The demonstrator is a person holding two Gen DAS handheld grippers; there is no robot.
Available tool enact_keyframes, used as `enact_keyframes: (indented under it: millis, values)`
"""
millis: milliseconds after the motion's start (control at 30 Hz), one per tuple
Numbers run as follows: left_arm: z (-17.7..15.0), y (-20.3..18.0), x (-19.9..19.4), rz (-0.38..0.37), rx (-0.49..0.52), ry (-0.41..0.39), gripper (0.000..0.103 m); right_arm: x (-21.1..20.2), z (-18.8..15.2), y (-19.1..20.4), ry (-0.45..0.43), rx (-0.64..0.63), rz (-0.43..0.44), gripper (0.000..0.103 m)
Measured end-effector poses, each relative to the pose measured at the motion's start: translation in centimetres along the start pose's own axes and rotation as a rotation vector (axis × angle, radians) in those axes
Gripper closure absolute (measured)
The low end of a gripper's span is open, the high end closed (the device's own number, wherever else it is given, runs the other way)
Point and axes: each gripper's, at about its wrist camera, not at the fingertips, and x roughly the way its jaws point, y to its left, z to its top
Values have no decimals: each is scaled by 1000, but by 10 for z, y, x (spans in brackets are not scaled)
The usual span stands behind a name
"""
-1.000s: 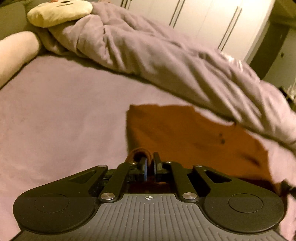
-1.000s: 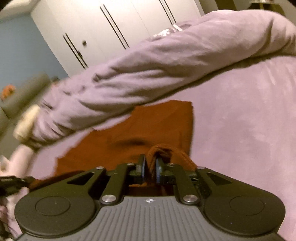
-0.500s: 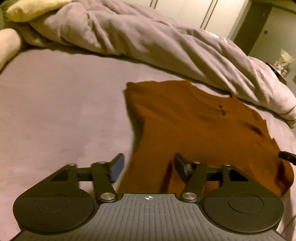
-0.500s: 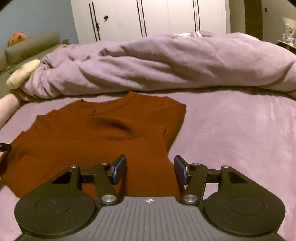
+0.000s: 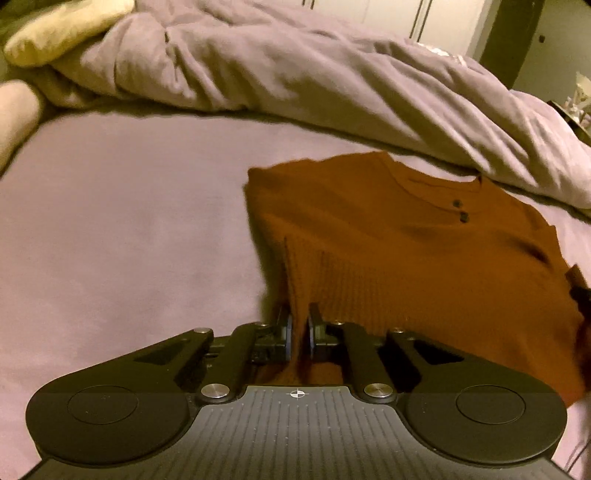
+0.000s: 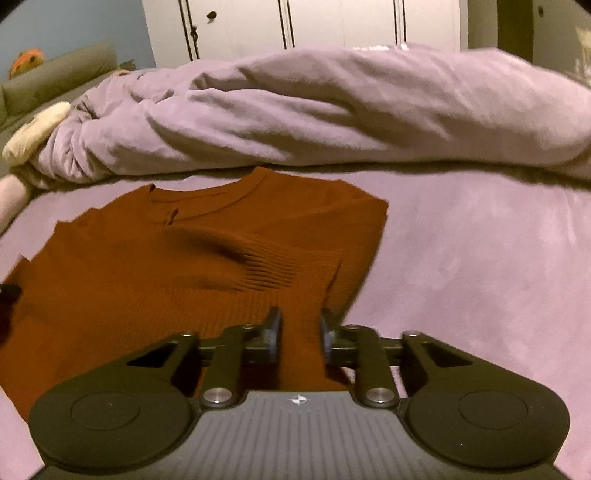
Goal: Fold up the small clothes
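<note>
A rust-brown knit sweater (image 5: pixel 406 251) with two dark buttons at the neck lies flat on the purple bed sheet (image 5: pixel 110 221). My left gripper (image 5: pixel 299 325) sits at its near left hem, its jaws closing tight on a raised ridge of the ribbed knit. In the right wrist view the sweater (image 6: pixel 147 280) spreads to the left, with one sleeve (image 6: pixel 258 269) folded across the body. My right gripper (image 6: pixel 300 328) is at the near right hem, its jaws closing with a fold of the knit pressed between the pads.
A bunched lilac duvet (image 6: pixel 332 110) runs across the bed just behind the sweater. A cream pillow (image 5: pixel 62 33) lies at the far left. White wardrobe doors (image 6: pixel 332 22) stand beyond the bed. Bare sheet (image 6: pixel 480 258) stretches to the right of the sweater.
Both grippers let go of the sweater's fabric, opened wide half a second ago over the flat sweater, then came down on its near hem and closed on it.
</note>
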Motion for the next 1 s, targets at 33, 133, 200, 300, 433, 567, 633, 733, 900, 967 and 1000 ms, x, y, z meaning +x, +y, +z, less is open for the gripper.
enact_keyframes:
  millis: [33,133,200,300,433,567,633,733,900,967,1000]
  values:
    - [0,-2,-4,-4,5,-11,93,-3,0,0,-8,-2,0,93]
    - [4,-10,-16,4,18,-49,94,-17,1,8,-44,-29,-19,94]
    - [9,-13,-26,-8,17,-78,95,-28,3,14,-77,-47,-28,94]
    - [19,-18,-42,-23,16,-133,95,-42,10,23,-120,-77,-37,94]
    - [35,-24,-55,-25,28,-196,95,-55,24,29,-172,-108,-60,96]
    - [54,-22,-53,-4,9,-241,95,-55,38,32,-224,-113,-96,97]
    - [63,-20,-48,10,2,-253,95,-50,49,32,-240,-104,-106,97]
    - [78,-19,-36,37,6,-262,95,-36,63,34,-254,-120,-129,97]
    - [96,-22,-6,92,23,-262,95,-7,84,37,-255,-132,-167,97]
    - [100,-22,5,111,28,-258,95,7,93,36,-248,-126,-179,97]
    - [102,-23,11,119,30,-254,95,13,96,35,-243,-127,-184,97]
